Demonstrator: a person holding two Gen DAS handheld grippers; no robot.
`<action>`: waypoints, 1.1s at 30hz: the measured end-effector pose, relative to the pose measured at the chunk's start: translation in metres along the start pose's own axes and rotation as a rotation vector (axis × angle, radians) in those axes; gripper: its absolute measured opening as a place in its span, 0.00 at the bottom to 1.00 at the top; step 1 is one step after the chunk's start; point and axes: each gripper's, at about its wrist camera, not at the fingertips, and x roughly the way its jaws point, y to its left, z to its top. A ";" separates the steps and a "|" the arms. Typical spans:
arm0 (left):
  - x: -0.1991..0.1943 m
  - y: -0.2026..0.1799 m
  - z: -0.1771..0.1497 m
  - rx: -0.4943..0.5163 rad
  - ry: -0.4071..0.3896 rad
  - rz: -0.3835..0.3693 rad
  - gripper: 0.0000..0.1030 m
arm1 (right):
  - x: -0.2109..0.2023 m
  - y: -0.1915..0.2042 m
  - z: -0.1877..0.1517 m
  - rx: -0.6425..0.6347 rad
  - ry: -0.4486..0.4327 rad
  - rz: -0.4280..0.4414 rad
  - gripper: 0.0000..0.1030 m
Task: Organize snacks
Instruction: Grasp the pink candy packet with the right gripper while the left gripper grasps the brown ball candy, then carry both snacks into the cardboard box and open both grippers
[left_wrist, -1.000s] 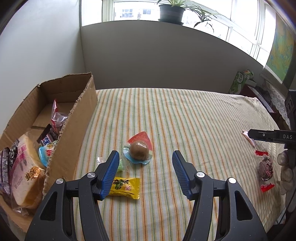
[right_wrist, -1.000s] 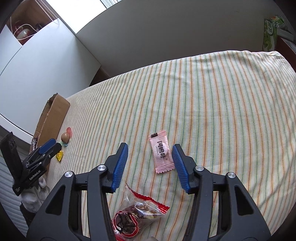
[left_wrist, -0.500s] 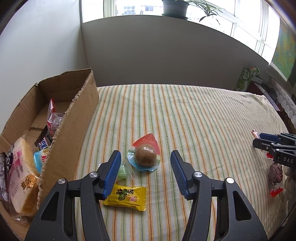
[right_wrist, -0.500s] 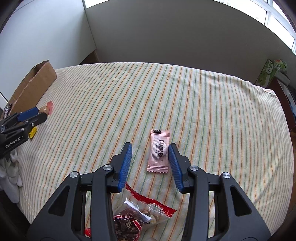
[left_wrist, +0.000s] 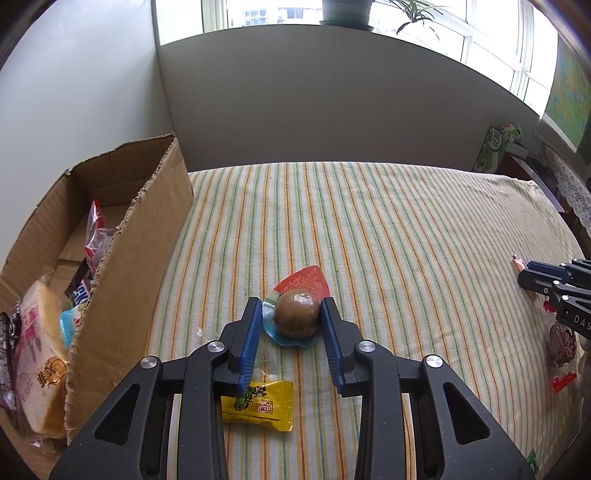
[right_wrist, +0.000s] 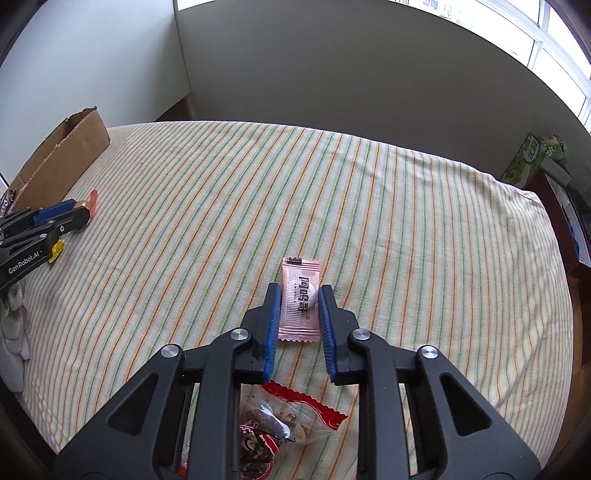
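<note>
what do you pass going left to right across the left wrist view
bread pack → cardboard box → yellow candy packet → brown ball snack, between the left hand-held gripper pads → right hand-held gripper → dark snack bag

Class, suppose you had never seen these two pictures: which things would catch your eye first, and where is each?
The left gripper closes around a brown ball snack in the middle of the striped cloth. The right gripper brackets a pink wrapped candy lying flat on that cloth. At the left stands an open cardboard box with snacks already in it.
</note>
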 end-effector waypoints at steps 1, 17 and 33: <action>-0.002 0.000 0.000 0.001 -0.004 -0.004 0.24 | -0.001 0.000 0.000 0.005 -0.003 0.000 0.20; 0.003 -0.007 -0.002 0.038 -0.002 0.009 0.25 | -0.001 0.001 0.004 0.001 -0.007 -0.004 0.20; -0.047 0.004 -0.004 0.014 -0.099 -0.008 0.23 | -0.033 0.015 0.017 0.016 -0.103 0.039 0.20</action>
